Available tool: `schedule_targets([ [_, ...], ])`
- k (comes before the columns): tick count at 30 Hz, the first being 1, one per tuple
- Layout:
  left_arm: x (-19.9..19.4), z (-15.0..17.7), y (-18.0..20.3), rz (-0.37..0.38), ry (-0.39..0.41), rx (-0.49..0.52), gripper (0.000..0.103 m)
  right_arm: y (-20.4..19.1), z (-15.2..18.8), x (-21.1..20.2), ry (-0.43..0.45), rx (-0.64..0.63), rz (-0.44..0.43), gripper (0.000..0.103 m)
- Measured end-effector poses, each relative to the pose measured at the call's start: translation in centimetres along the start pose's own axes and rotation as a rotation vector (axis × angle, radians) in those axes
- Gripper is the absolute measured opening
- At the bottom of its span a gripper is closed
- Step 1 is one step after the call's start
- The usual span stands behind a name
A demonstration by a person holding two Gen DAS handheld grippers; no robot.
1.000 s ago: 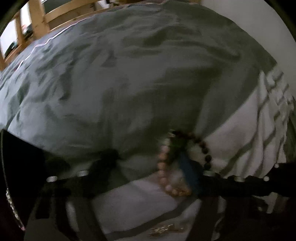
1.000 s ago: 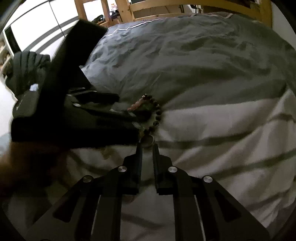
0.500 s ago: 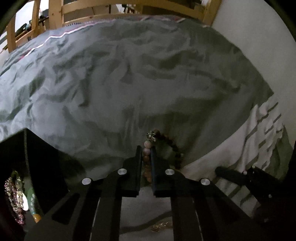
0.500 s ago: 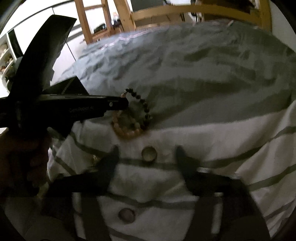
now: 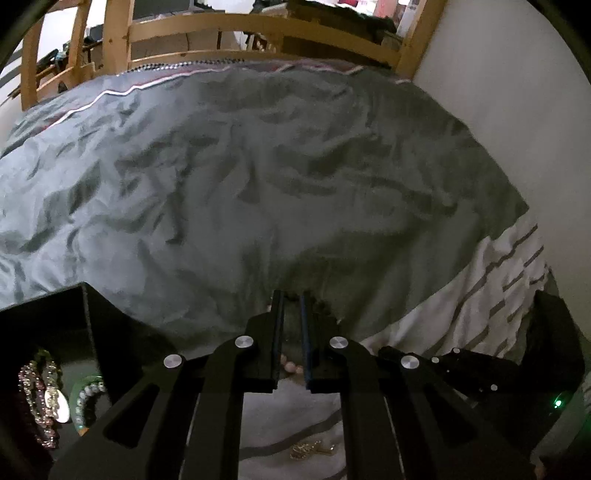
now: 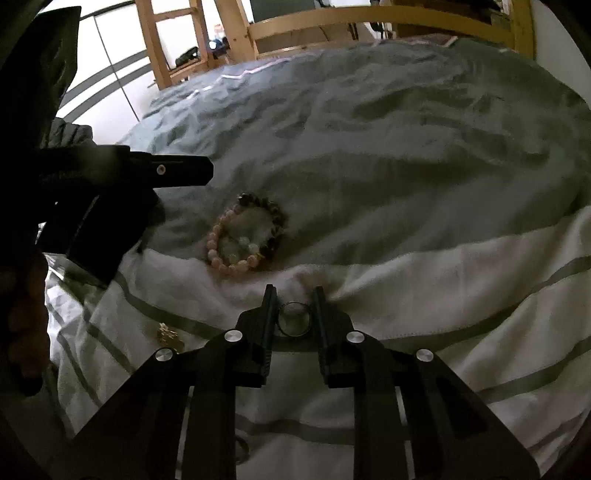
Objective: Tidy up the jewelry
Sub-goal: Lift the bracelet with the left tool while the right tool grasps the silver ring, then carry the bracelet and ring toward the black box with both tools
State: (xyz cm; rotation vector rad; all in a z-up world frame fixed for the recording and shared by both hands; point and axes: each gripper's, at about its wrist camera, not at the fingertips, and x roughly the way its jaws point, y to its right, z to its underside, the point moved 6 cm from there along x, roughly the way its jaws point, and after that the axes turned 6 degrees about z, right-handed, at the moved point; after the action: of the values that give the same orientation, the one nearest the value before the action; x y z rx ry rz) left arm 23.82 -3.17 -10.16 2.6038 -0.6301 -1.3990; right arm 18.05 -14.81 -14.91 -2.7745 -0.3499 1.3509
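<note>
A small metal ring lies on the striped white cover. My right gripper is closing on it, and its pads touch the ring's sides. Just beyond, a pink bead bracelet, a dark bead bracelet and some pale beads lie in a heap on the grey duvet. My left gripper is shut with nothing in it and hovers above and to the left of that heap. Pink beads show below through the slit between its fingers. At lower left is a black jewelry box with several bead strings inside.
A gold chain piece lies on the cover left of the ring. A second small ring is partly hidden under my right gripper. A person's hand holds the left tool. The wooden bed frame runs behind the duvet, with a white wall at right.
The left gripper shut among the bracelet beads, then rose; the bracelets stay on the bed. The right gripper opened wide over the ring and has narrowed around it.
</note>
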Motion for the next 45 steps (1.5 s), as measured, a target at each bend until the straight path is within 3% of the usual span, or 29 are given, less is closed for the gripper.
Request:
schedule_targets([
  [6,-0.9,-0.2,-0.4,0.005,0.013,-0.017,0.008,0.3,-1.0,-1.3,0.055,0.021,-0.004,0.02],
  [10,0.7,0.7,-0.3,-0.005,-0.04,0.005,0.008,1.0,-1.5,-2.0,0.073,0.055,-0.002,0.02],
  [12,2.1,1.4,-0.7,-0.044,-0.074,0.013,0.025,1.3,-1.5,-2.0,0.069,0.065,-0.002,0.02],
  [13,2.8,1.7,-0.8,-0.058,-0.092,0.016,0.051,1.4,-1.4,-2.1,0.067,0.066,0.0,0.02],
  [18,5.9,3.5,0.4,-0.195,-0.169,0.188,0.054,1.0,-1.5,-2.0,0.067,0.059,0.003,0.02],
  [19,6.0,3.6,0.4,-0.197,-0.17,0.19,0.05,1.1,-1.4,-2.0,0.068,0.061,0.003,0.02],
  [20,5.8,3.5,0.3,-0.186,-0.172,0.176,0.032,1.2,-1.5,-2.0,0.07,0.064,0.003,0.02],
  [22,5.2,3.0,-0.3,-0.166,-0.161,0.128,0.01,1.3,-1.5,-2.1,0.075,0.073,0.003,0.02],
  [23,4.8,2.7,-0.6,-0.136,-0.152,0.091,0.008,1.5,-1.5,-2.2,0.078,0.077,0.002,0.02],
  [36,0.2,0.8,0.9,-0.022,-0.003,0.061,0.008,2.1,-1.9,-3.8,0.128,0.114,-0.001,0.02],
  [45,-3.1,-0.1,1.5,0.002,0.064,0.06,0.008,2.0,-2.4,-5.2,0.17,0.117,-0.008,0.02],
])
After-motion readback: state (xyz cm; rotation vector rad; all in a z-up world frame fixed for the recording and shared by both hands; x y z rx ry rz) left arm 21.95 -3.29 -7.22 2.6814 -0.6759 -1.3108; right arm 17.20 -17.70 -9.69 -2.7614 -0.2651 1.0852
